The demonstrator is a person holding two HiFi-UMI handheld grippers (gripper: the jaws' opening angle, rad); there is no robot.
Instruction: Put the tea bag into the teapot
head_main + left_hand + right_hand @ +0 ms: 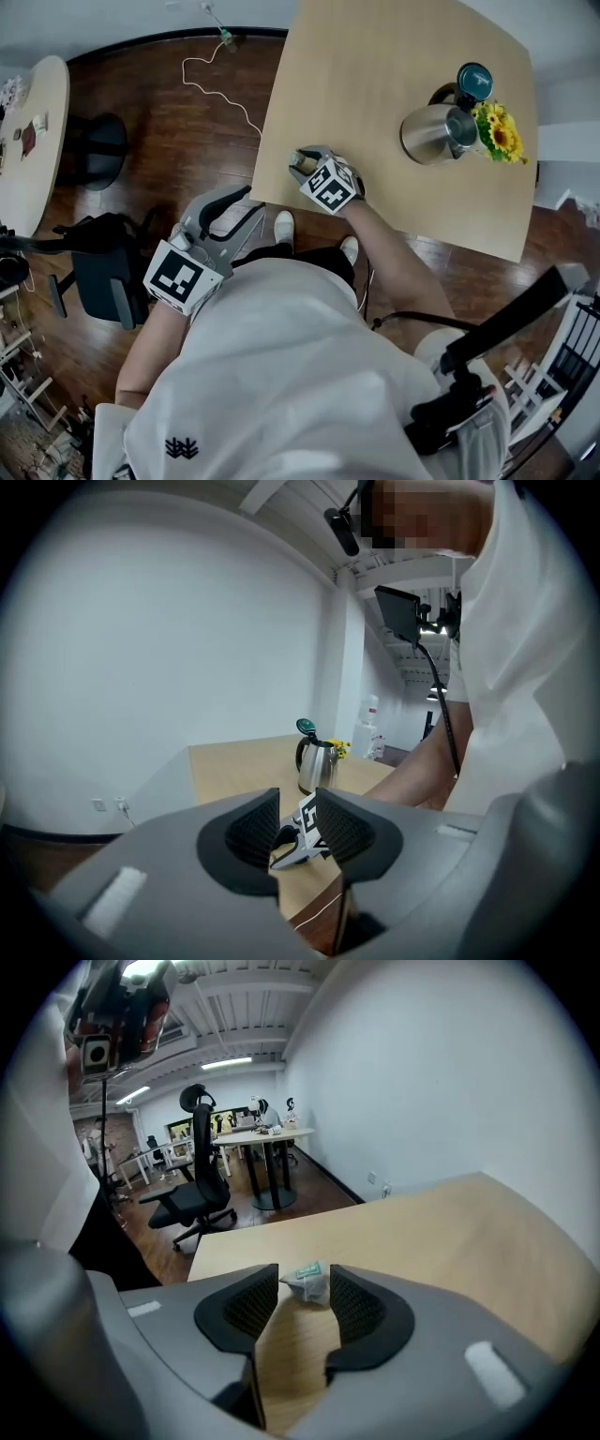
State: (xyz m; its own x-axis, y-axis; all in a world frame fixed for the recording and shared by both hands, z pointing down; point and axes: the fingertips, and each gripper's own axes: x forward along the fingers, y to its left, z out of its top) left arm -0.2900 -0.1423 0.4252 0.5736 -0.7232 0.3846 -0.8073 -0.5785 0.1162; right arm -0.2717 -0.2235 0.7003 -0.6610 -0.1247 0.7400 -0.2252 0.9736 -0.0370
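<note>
A small whitish tea bag (308, 1285) with a green tag lies on the light wooden table (375, 84) near its corner. My right gripper (305, 1302) is open, its jaws on either side of the bag and close to it, and the bag rests on the table. In the head view the right gripper (307, 163) covers the bag. The steel teapot (434, 133), its teal lid (474, 80) tipped open, stands at the far right of the table. My left gripper (228, 208) hangs open and empty off the table's near-left side.
Yellow flowers (502, 133) stand right beside the teapot. A white cable (217, 86) trails over the dark wooden floor left of the table. Black office chairs (98, 267) stand at the left, and a round table (33, 141) is at the far left.
</note>
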